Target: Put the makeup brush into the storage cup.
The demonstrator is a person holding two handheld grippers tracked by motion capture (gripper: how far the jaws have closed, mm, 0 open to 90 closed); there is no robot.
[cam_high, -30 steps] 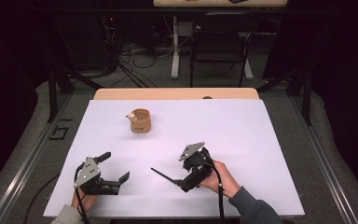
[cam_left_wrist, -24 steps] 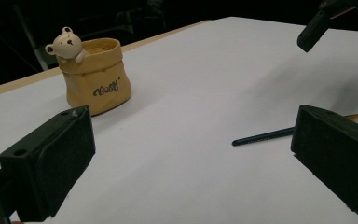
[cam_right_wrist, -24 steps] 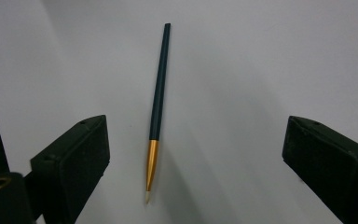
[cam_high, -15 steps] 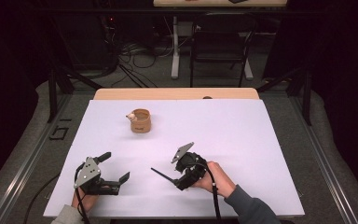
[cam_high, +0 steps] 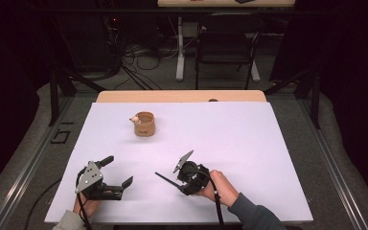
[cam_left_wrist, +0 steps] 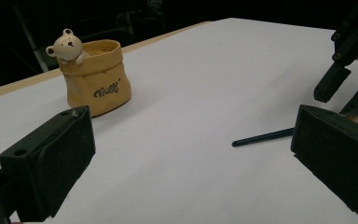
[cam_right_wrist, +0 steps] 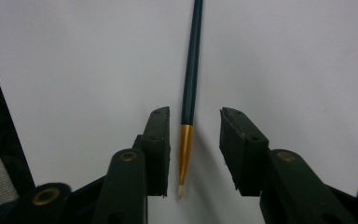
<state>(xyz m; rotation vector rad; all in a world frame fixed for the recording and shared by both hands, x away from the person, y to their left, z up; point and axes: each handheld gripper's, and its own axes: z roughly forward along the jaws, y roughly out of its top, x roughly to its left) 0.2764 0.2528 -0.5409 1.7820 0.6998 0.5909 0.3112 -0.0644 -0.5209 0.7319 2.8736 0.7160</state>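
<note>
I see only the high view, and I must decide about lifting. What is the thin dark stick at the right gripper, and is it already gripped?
Observer: It is a paintbrush with a gold ferrule, lying between the jaws of the right gripper.
Operator: Do the pads press on it?
Observer: Not yet. The jaws have just been closing, but a gap shows on each side.
Operator: And the brown pot?
Observer: The pot has a small bear figure on its rim.

On the counter [cam_high: 268, 143], the paintbrush [cam_high: 165, 179] is lying at six o'clock, between the right tongs' [cam_right_wrist: 193, 140] jaws. The bear pot [cam_high: 143, 124] is sitting toward eleven o'clock, and the left tongs [cam_high: 117, 172] are resting at seven.
</note>
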